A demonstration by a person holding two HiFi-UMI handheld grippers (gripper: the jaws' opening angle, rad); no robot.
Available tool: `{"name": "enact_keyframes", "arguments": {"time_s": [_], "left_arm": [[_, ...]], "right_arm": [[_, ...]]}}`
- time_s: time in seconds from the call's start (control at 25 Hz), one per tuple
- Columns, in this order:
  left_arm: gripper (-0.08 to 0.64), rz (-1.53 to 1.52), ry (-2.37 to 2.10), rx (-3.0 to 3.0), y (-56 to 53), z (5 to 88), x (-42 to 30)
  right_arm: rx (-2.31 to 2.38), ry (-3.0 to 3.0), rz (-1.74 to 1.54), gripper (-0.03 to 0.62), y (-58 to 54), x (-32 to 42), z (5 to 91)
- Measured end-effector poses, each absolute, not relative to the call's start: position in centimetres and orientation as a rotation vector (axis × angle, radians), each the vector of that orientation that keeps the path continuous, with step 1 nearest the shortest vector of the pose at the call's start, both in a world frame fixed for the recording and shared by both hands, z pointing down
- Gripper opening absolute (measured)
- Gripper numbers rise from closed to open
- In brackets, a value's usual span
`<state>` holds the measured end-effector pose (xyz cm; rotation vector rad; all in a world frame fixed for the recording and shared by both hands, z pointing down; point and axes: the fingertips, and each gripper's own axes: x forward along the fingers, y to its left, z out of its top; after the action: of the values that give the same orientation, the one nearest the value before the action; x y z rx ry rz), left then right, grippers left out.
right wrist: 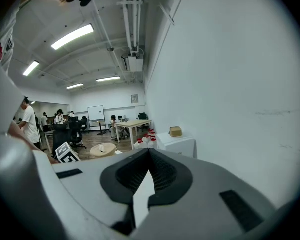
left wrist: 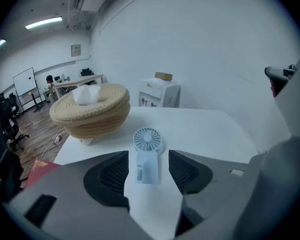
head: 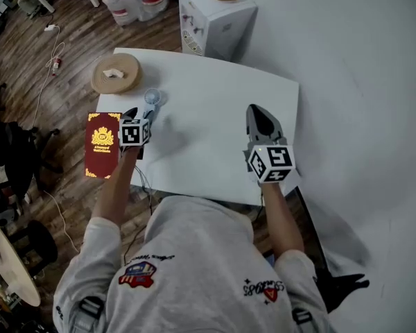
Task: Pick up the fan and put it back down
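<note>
While the fan (left wrist: 147,153) lies on the table (left wrist: 210,129) near the woven basket (left wrist: 90,110), the jaws of the left gripper (left wrist: 148,171) are held open, clear of it. Those of the right gripper (right wrist: 149,176) are closed, empty. Put-down is judged complete, and clean withdrawal is called for.

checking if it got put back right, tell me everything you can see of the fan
The fan is small, pale blue-white and plastic-looking: a round grille head on a flat handle with a small button. It lies flat on the white table, near the woven basket, its handle towards the left gripper, whose open jaws frame it without touching.
</note>
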<state>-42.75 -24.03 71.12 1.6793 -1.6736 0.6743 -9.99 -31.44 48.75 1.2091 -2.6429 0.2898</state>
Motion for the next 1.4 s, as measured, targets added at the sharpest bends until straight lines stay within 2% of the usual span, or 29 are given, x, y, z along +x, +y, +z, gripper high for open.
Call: {"name": "enact_keyframes", "arguments": {"time_s": [0.08, 0.32, 0.36, 0.96, 1.4], "left_arm": [[0.228, 0.614, -1.705, 1.721, -23.3, 68.7, -41.9], [0.022, 0.579, -1.810, 1.832, -21.0, 61.8, -39.5], [0.010, 0.581, -1.836, 1.850, -20.7, 60.7, -39.1], [0.005, 0.324, -2.051, 2.043, -15.7, 47.0, -32.7], [0.005, 0.210, -2.059, 2.094, -13.3, 45.0, -29.4]], "right_arm": [[1.175, -2.673, 0.267, -0.008, -31.0, -10.4, 47.8], [1.136, -2.719, 0.214, -0.009, -28.9, -10.5, 46.1], [1.135, -2.727, 0.209, -0.009, -28.6, -10.3, 45.8], [1.082, -2.856, 0.058, -0.009, -23.2, -7.1, 41.5], [1.016, -2.872, 0.051, -0.011, -20.9, -6.7, 42.3]]}}
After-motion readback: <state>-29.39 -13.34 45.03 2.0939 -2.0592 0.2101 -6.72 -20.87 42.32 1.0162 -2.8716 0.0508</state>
